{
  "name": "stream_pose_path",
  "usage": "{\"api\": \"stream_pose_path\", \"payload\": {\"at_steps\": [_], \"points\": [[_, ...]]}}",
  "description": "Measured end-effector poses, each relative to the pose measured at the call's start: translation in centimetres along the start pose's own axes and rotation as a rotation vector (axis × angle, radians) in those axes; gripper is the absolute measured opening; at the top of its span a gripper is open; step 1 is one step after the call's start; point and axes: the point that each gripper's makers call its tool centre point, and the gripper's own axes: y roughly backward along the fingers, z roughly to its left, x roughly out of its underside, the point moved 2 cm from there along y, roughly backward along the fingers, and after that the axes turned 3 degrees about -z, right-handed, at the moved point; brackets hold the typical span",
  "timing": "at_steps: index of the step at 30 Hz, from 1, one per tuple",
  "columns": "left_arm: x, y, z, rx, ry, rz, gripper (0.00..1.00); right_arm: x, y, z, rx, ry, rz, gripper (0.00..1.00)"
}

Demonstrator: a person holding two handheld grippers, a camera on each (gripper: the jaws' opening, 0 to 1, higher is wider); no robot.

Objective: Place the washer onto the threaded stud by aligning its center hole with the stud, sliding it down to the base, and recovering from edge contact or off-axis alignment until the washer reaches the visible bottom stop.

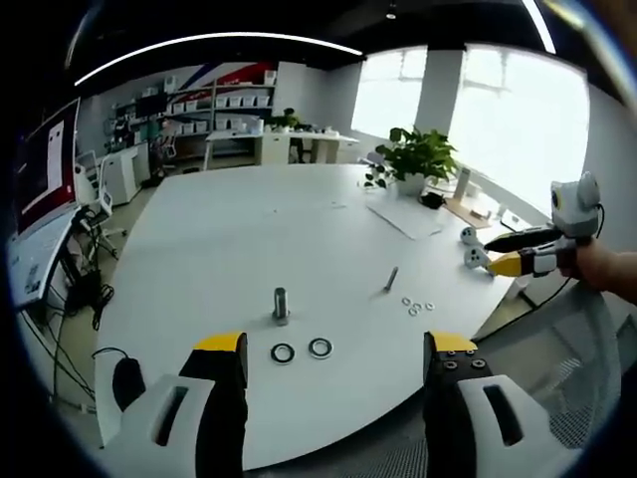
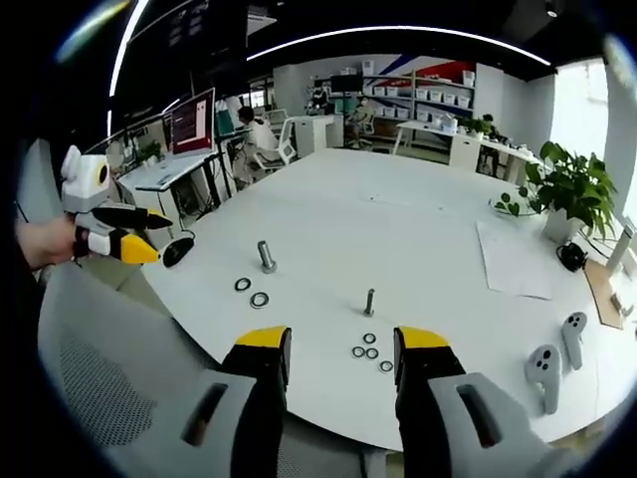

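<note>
Both tongs (image 1: 336, 360) (image 2: 340, 351) open, empty, well apart.

Matt white table (image 1: 249, 229), shiny metal stud (image 1: 281, 304)

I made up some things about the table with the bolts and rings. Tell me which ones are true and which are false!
1. Two round metal washers lie flat on the white table beside the thick upright metal stud. True.
2. A washer is already on the thick stud. False: both washers lie on the table.
3. The left gripper has open jaws holding nothing. True.
4. The right gripper grips a washer. False: its jaws are open and empty.
5. Four small metal washers lie near the thin upright metal stud. True.
6. The green potted plant sits on the floor. False: it stands on the table.
</note>
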Motion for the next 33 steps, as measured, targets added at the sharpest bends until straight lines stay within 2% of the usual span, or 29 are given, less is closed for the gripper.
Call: {"api": "stream_pose_path", "payload": {"at_steps": [16,19,24,31,33], "points": [[0.5,-0.2,-0.3,0.01,-0.001,0.026,0.71,0.5,0.3,-0.6,0.022,-0.001,0.012,0.44],[0.5,-0.2,-0.3,0.01,-0.003,0.024,0.71,0.1,0.6,-0.7,0.026,-0.005,-0.008,0.44],[0.7,-0.3,-0.5,0.018,-0.023,0.033,0.71,0.4,0.5,-0.4,0.014,0.0,0.013,0.44],[0.5,-0.2,-0.2,0.011,-0.01,0.026,0.71,0.4,0.9,-0.5,-0.006,-0.026,0.022,0.44],[0.4,-0.2,-0.2,0.01,-0.015,0.024,0.71,0.7,1.0,-0.4,-0.013,-0.023,0.047,0.44]]}}
